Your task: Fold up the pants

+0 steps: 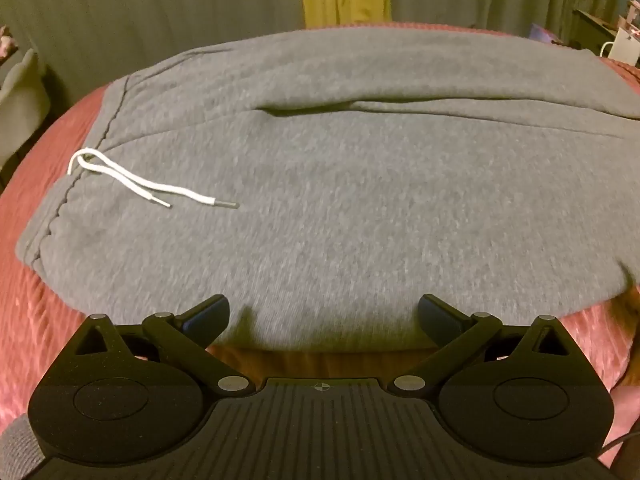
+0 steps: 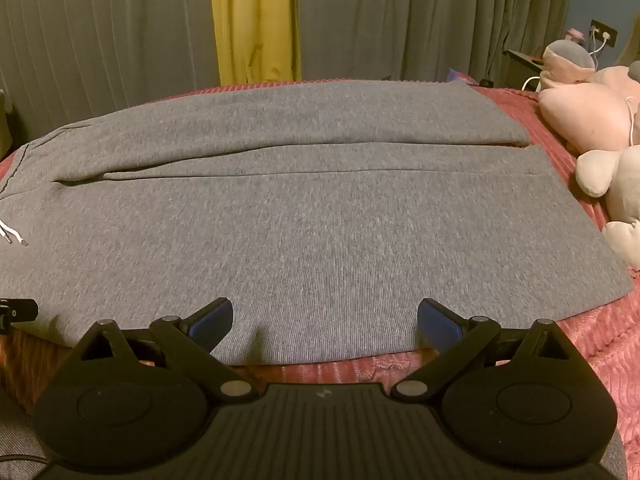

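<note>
Grey sweatpants [image 1: 320,184] lie flat on a red bedspread [image 1: 36,312], waistband to the left, both legs side by side running right. A white drawstring [image 1: 132,180] lies on the waist area. My left gripper [image 1: 324,316] is open, hovering at the near edge of the pants by the waist end. In the right wrist view the pants [image 2: 320,232] show their leg ends at the right. My right gripper [image 2: 325,320] is open at the near edge of the near leg. Neither gripper holds cloth.
Pink and beige plush toys [image 2: 592,120] lie on the bed right of the leg ends. Grey curtains and a yellow curtain [image 2: 256,20] hang behind the bed. A dark nightstand [image 2: 524,68] stands at the far right. Part of the left gripper [image 2: 18,310] shows at the left edge.
</note>
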Available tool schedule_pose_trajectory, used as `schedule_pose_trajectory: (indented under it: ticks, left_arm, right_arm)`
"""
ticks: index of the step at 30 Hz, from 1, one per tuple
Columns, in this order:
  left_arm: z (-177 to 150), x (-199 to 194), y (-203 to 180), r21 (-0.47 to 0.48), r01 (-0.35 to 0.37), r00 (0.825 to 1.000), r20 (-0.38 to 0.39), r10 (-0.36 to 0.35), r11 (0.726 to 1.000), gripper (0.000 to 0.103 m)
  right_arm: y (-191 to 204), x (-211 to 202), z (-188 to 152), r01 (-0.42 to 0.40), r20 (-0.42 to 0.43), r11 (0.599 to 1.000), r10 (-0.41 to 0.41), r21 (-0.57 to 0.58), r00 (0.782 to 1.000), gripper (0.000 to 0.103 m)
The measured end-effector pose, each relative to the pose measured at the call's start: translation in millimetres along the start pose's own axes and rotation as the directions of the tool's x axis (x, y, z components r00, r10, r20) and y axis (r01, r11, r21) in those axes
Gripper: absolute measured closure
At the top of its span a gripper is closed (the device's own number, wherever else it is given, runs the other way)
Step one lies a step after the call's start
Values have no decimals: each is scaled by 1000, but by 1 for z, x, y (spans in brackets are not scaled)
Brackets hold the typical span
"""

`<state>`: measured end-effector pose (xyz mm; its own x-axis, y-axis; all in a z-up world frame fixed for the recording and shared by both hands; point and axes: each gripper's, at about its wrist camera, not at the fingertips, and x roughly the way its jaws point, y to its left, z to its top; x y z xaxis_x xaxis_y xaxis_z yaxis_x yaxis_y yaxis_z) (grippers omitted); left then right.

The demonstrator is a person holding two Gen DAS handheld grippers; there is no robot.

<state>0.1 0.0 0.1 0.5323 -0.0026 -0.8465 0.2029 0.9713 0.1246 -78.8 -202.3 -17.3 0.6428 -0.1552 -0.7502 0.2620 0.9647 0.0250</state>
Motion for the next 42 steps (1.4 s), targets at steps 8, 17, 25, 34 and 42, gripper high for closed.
schedule_pose_trajectory:
  ticks: [8,17,25,34,42]
  left_arm:
    - [-3,1,2,4,1,1000,3,-1,1000,0]
    - [-1,3,1,1,-1,1000,-2,1,1000,0]
    - [-2,2,0,1,-2,1000,-4,2,1000,0]
    - [-2,3,0,2,0,1000,-7,0,1000,0]
    - [-1,3,0,1,0,1000,-9,0,1000,0]
  right_arm:
    - [0,0,0,1,-2,1000,-1,0,1000,4]
    - [0,-1,0,1,-1,1000,-1,2,1000,4]
    - [0,1,0,1,-3,1000,-1,0,1000,4]
    - [0,1,0,0,-3,1000,0,0,1000,4]
    - [0,1,0,0,-3,1000,0,1,1000,4]
